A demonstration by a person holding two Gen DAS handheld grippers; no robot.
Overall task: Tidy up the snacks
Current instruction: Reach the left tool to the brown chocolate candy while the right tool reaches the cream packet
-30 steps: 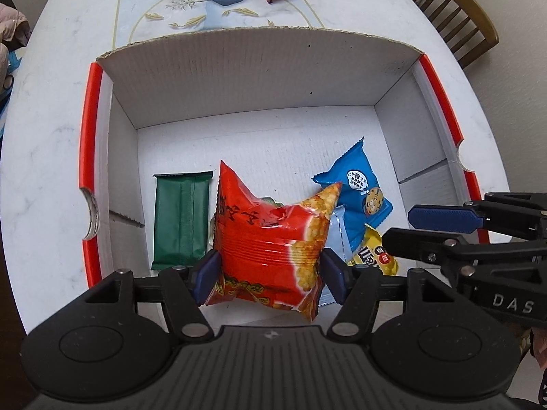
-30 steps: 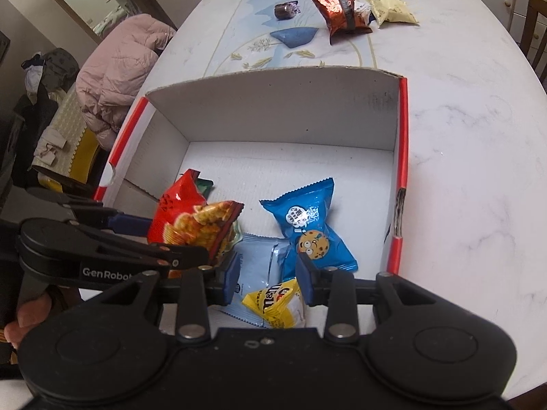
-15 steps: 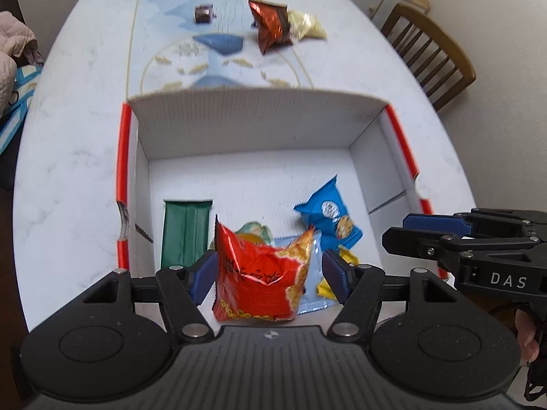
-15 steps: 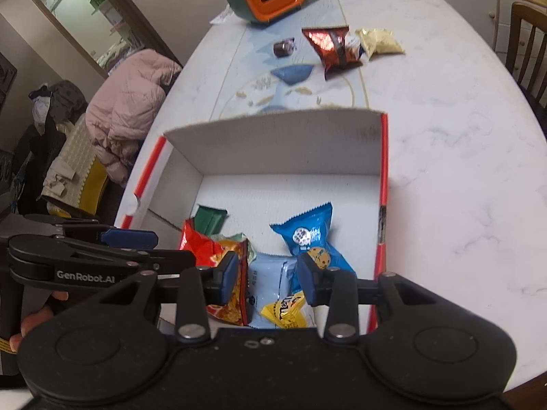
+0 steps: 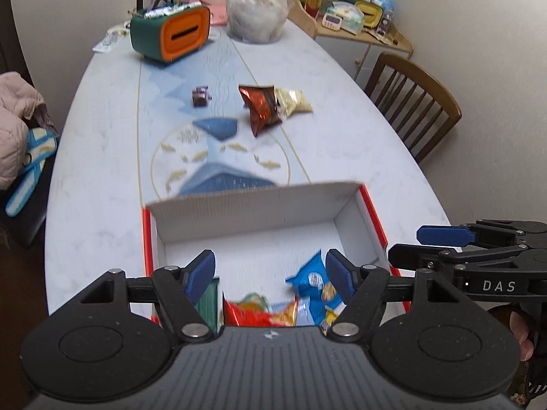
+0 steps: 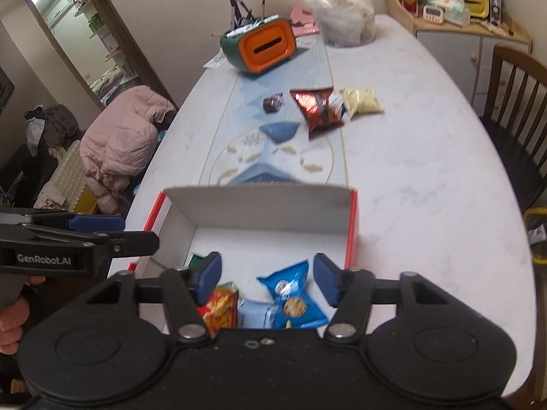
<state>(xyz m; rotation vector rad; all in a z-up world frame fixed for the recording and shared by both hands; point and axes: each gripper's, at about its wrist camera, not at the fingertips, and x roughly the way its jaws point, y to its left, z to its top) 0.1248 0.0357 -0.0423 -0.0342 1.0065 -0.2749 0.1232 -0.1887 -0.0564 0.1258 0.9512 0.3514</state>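
Observation:
A white cardboard box with red edges (image 5: 345, 201) (image 6: 352, 225) stands on the table near me. Inside lie a red chip bag (image 5: 259, 314) (image 6: 220, 307), a blue cookie packet (image 5: 312, 283) (image 6: 292, 294), a green packet (image 5: 208, 302) and a pale blue packet (image 6: 254, 316). My left gripper (image 5: 270, 271) is open and empty above the box's near side. My right gripper (image 6: 266, 275) is open and empty too. Farther up the table lie a brown-red foil bag (image 5: 261, 107) (image 6: 318, 107), a pale yellow bag (image 5: 295, 100) (image 6: 362, 100) and a small dark candy (image 5: 200, 97) (image 6: 273, 101).
A green and orange holder (image 5: 171, 32) (image 6: 259, 44) and a clear plastic bag (image 5: 254, 17) (image 6: 345, 17) stand at the table's far end. A wooden chair (image 5: 413, 102) (image 6: 519, 102) stands to the right. A pink jacket (image 6: 119, 143) lies left of the table.
My left gripper opened and let the red chip bag drop into the box. Both grippers lifted and drew back from the box, and the right gripper opened wider.

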